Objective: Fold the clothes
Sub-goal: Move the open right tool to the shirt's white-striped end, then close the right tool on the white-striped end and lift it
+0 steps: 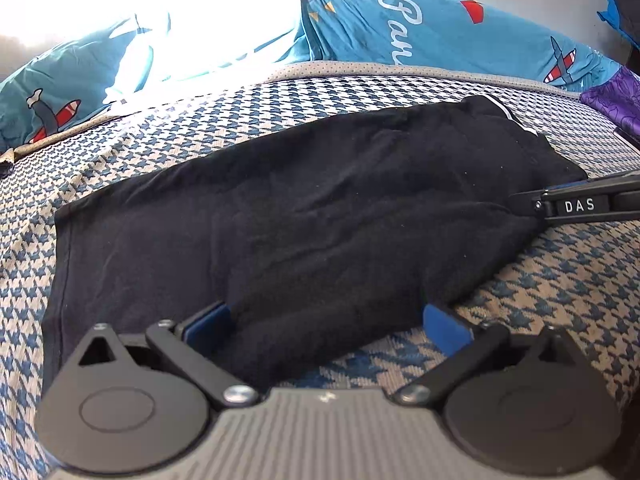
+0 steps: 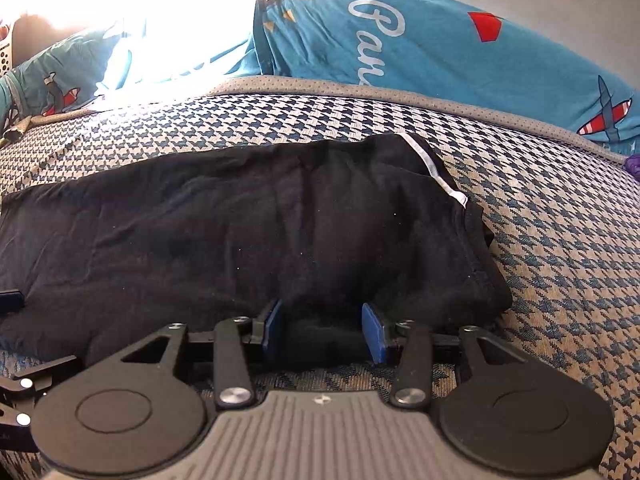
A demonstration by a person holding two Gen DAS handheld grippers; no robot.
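A black, soft cotton garment (image 1: 304,216), folded into a long band with a white-edged hem at its far right end, lies flat across a blue-and-beige houndstooth woven mat (image 1: 560,292) that covers the bed. The left gripper (image 1: 328,326) stands with its blue-padded jaws spread wide, the near edge of the black cloth lying loosely between them; the pads do not press on it. The right gripper (image 2: 322,330) has its blue pads partly apart, set either side of the near fold of the same garment, with clear gaps showing between pads and cloth, so it pinches nothing. In the left wrist view the right gripper's black finger reaches in from the right and touches the garment's right edge. Teal printed pillows with red aeroplanes (image 2: 440,40) lie along the far side of the mat.
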